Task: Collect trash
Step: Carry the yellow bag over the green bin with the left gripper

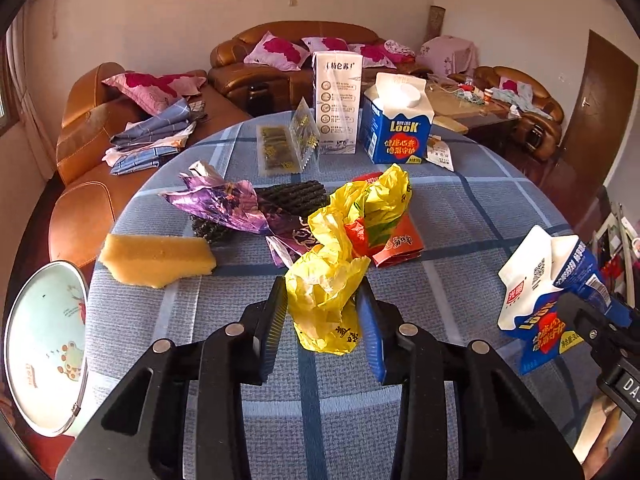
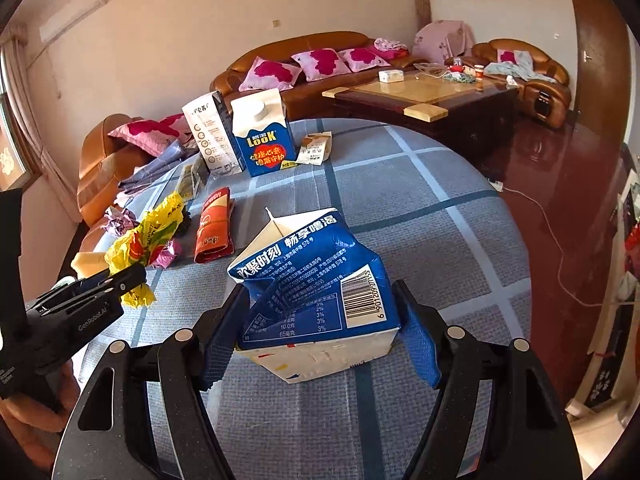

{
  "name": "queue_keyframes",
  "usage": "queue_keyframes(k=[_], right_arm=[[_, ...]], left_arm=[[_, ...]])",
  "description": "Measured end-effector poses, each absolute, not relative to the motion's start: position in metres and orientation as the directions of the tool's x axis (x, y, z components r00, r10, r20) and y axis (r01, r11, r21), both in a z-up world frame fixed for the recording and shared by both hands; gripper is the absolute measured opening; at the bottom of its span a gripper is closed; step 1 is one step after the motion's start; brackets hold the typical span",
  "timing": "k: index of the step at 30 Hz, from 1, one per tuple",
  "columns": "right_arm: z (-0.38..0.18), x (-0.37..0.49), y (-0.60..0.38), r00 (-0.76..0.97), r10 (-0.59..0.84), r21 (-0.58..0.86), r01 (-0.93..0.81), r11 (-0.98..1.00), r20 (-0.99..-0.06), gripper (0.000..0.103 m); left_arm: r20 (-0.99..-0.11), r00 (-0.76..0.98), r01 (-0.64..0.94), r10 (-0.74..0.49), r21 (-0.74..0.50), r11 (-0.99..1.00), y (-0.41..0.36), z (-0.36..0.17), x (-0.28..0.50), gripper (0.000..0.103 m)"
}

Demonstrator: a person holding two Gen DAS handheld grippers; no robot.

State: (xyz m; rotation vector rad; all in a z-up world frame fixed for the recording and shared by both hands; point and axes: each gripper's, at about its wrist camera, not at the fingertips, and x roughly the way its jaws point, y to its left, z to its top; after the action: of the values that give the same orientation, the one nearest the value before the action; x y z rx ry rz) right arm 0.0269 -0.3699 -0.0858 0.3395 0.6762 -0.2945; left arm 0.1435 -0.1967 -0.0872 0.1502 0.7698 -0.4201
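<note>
On the round table with a blue checked cloth [image 1: 480,208], my left gripper [image 1: 322,292] is shut on a crumpled yellow plastic bag [image 1: 332,264], both pads pressing its lower part. The bag's upper end spills toward a red packet [image 1: 400,244]. My right gripper [image 2: 320,292] is shut on a crushed blue-and-white milk carton [image 2: 312,264], held just above the cloth; the left wrist view shows that carton [image 1: 536,292] at the right edge. In the right wrist view, the left gripper [image 2: 132,276] with the yellow bag [image 2: 140,236] sits at the far left.
A purple foil wrapper [image 1: 224,204], black scouring pad [image 1: 296,196] and yellow sponge [image 1: 156,258] lie left of the bag. At the far side stand a blue carton [image 1: 396,124], a tall white carton [image 1: 336,100] and clear packets [image 1: 280,148]. A round white basin [image 1: 44,344] sits off the table's left edge.
</note>
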Motion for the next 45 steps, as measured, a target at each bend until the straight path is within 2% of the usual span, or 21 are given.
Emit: queue_keyframes(k=[7,31,38,45], right_arm=[[-0.076,0.025,-0.368,0.753,-0.179,0.201,0.382,0.902,-0.633,0.071],[-0.047,0.020,-0.332,0.782,-0.201,0.137,0.343,0.929,-0.590,0.071],[-0.036,0.025,-0.299,0.808,-0.157,0.132,0.278,0.951,-0.568,0.071],[-0.027,0.041,-0.252,0.828,-0.084,0.126,0.183,0.975,-0.554,0.071]], left_arm=[[-0.667,0.674,0.430,-0.317,0.006,0.903,-0.185,-0.071,0.129,0.035],[-0.650,0.688,0.386,-0.323,-0.049,0.921,-0.129,-0.063,0.115,0.035],[-0.615,0.728,0.346,-0.303,-0.052,0.937,-0.084,-0.049,0.100,0.035],[-0.609,0.760,0.265,-0.228,-0.030,0.964,-0.034,-0.048,0.094,0.035]])
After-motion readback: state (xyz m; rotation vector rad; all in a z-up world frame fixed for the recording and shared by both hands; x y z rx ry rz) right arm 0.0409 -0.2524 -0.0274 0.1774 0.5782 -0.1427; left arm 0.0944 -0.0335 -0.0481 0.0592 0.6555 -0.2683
